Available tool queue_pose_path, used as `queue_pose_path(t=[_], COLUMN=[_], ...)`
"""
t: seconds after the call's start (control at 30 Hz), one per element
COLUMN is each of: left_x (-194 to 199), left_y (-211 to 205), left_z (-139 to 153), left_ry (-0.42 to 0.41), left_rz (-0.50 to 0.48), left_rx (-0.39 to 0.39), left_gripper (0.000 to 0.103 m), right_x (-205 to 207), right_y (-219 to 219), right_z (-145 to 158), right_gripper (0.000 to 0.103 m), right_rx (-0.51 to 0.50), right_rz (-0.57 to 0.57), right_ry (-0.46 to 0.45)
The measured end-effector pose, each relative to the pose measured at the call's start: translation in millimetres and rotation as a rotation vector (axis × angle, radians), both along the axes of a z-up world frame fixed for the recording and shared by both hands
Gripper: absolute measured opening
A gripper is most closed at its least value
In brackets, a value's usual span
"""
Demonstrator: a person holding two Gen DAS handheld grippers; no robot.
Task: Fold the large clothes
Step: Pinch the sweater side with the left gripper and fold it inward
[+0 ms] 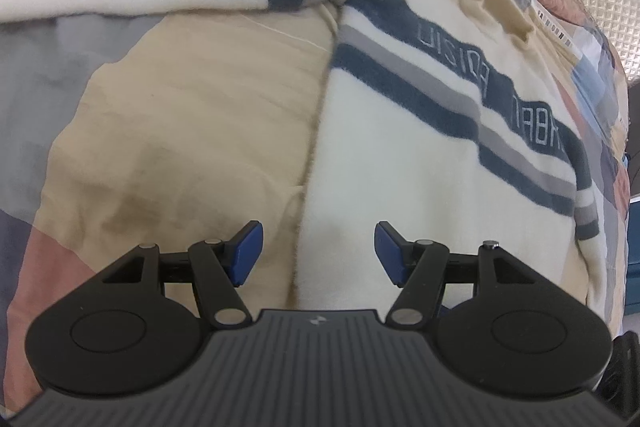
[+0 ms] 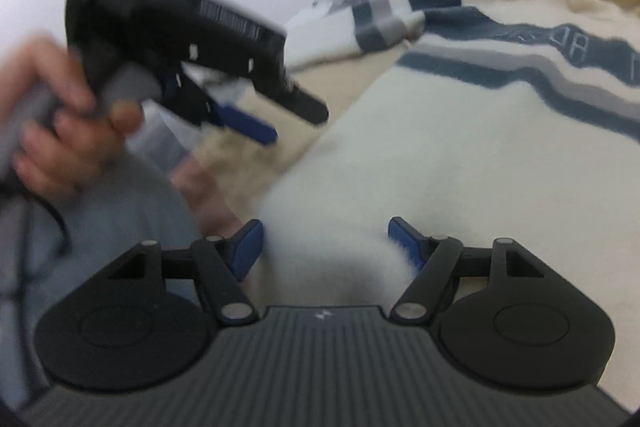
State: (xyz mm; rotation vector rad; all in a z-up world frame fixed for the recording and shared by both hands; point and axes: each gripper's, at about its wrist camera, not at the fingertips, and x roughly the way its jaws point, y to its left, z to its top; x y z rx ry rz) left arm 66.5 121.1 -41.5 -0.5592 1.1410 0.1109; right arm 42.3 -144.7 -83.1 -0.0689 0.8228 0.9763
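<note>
Sweater [image 1: 400, 167], cream with blue-grey stripes, spread across patchwork bedding [image 1: 36, 75], filling frame centre.
Stripe lettering upside down, unreadable; neck tag [image 1: 554, 27] upper right likewise. Left gripper [image 1: 318, 253] apart, empty; right gripper [image 2: 326, 245] apart, sweater edge between, unpinched.

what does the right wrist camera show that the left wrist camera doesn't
Only the right wrist view: the person's hand holding the left gripper from the side, a grey-blue sleeve, and white sweater fabric lying between the right gripper and its open blue fingers.

Only the left wrist view: the left gripper's own open fingers with nothing between them, and the white label near the collar.

Both: the cream sweater with blue-grey stripes, on the patchwork bedding.
</note>
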Motion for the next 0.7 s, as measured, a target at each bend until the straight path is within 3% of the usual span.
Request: queue_pose_path(t=[0.03,0.07,0.1,0.2,0.33,0.6,0.7], left_x=[0.2,0.2,0.5,0.3,2.4,-17.0,-19.5], left_y=[-0.6,-1.2,-2.1,-3.2,-3.9,-35.3,-46.6], left_z=[-0.7,-1.1,-1.9,-0.4,-3.5,-28.5,-26.9], left_ry=[0.002,0.003,0.004,-0.006,0.001,0.073,0.050], left_rz=[-0.003,-0.003,-0.003,0.029,0.044,0.076,0.078], left_rx=[0.002,0.003,0.003,0.046,0.010,-0.205,-0.205], left_gripper=[0.067,0.067,0.067,0.067,0.067,0.067,0.067], right_x=[-1.8,-1.6,2.3,18.2,40.9,61.3,61.9], right_y=[2.4,2.6,0.5,-17.7,-47.0,-72.9,-79.3], right_z=[-1.7,-2.3,-2.8,0.0,0.4,-14.2,-14.0], right_gripper=[0.051,0.025,0.015,0.013,0.013,0.015,0.016], right_rx=[-0.026,-0.050,-0.055,0.005,0.125,0.253,0.283], right_rz=[0.004,-0.004,-0.025,-0.097,-0.227,-0.345,-0.368], right_ry=[-0.023,-0.037,-0.030,0.023,0.125,0.312,0.345])
